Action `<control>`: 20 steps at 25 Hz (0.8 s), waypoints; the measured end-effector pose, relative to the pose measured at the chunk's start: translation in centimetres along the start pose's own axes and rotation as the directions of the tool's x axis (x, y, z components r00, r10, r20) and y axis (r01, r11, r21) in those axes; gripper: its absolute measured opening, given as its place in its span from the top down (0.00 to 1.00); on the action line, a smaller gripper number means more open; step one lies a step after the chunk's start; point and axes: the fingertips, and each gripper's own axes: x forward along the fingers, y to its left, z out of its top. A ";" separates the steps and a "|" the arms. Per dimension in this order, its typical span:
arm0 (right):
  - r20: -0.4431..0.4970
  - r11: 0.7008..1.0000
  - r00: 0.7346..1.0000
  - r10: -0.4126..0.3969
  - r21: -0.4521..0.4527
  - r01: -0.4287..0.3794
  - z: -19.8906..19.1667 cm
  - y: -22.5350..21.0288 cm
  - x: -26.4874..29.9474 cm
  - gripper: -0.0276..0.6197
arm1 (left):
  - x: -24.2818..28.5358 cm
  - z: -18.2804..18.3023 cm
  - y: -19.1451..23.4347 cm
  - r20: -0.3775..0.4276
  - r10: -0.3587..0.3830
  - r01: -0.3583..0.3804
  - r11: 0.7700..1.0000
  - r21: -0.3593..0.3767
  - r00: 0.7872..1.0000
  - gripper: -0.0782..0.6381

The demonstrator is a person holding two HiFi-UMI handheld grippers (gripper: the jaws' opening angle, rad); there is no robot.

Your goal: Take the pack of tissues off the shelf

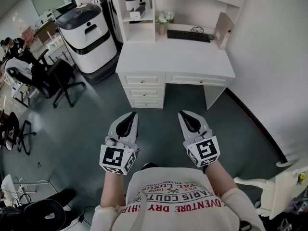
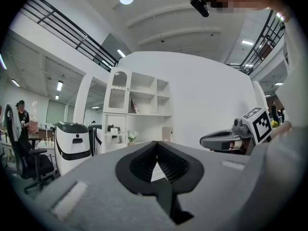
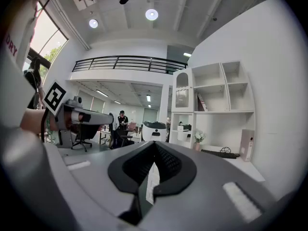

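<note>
A white desk [image 1: 175,57] with a shelf unit [image 1: 137,30] stands ahead of me. In the unit's left compartment lies a small white pack with a dark patch, the pack of tissues [image 1: 137,13], also seen in the left gripper view [image 2: 114,130] and the right gripper view [image 3: 185,128]. My left gripper [image 1: 130,115] [image 2: 156,146] and right gripper [image 1: 185,114] [image 3: 154,146] are held side by side, level, well short of the desk. Both are shut with nothing between the jaws.
On the desk are a black keyboard [image 1: 188,35], a small flower vase [image 1: 163,19] and a beige box [image 1: 223,30]. A white and black machine [image 1: 89,37] stands left of the desk, with office chairs [image 1: 55,78] further left. A wall [image 1: 274,57] runs along the right.
</note>
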 end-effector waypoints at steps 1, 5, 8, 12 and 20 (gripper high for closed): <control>0.000 1.000 1.000 0.000 0.001 0.000 0.0 0.0 0.0 0.96 | 0.0 -0.1 0.0 -0.002 -0.001 0.001 1.000 -0.001 1.000 0.88; -0.003 1.000 1.000 0.000 0.004 0.000 -0.1 -0.2 0.0 0.96 | 0.2 -0.2 -0.2 -0.011 -0.003 0.002 1.000 -0.005 1.000 0.88; -0.007 1.000 1.000 0.002 0.009 -0.002 -0.3 -0.5 -0.1 0.96 | 0.6 -0.3 -0.3 -0.015 -0.001 0.001 1.000 -0.008 1.000 0.88; -0.007 0.999 1.000 -0.018 0.033 0.018 -0.9 -1.7 0.0 0.96 | 1.4 -0.6 -0.9 -0.024 -0.010 0.010 1.000 -0.007 1.000 0.88; -0.036 0.996 0.998 -0.043 0.081 0.045 -2.2 -3.9 0.5 0.96 | 3.2 0.0 0.1 0.005 0.063 -0.063 0.998 -0.018 0.998 0.44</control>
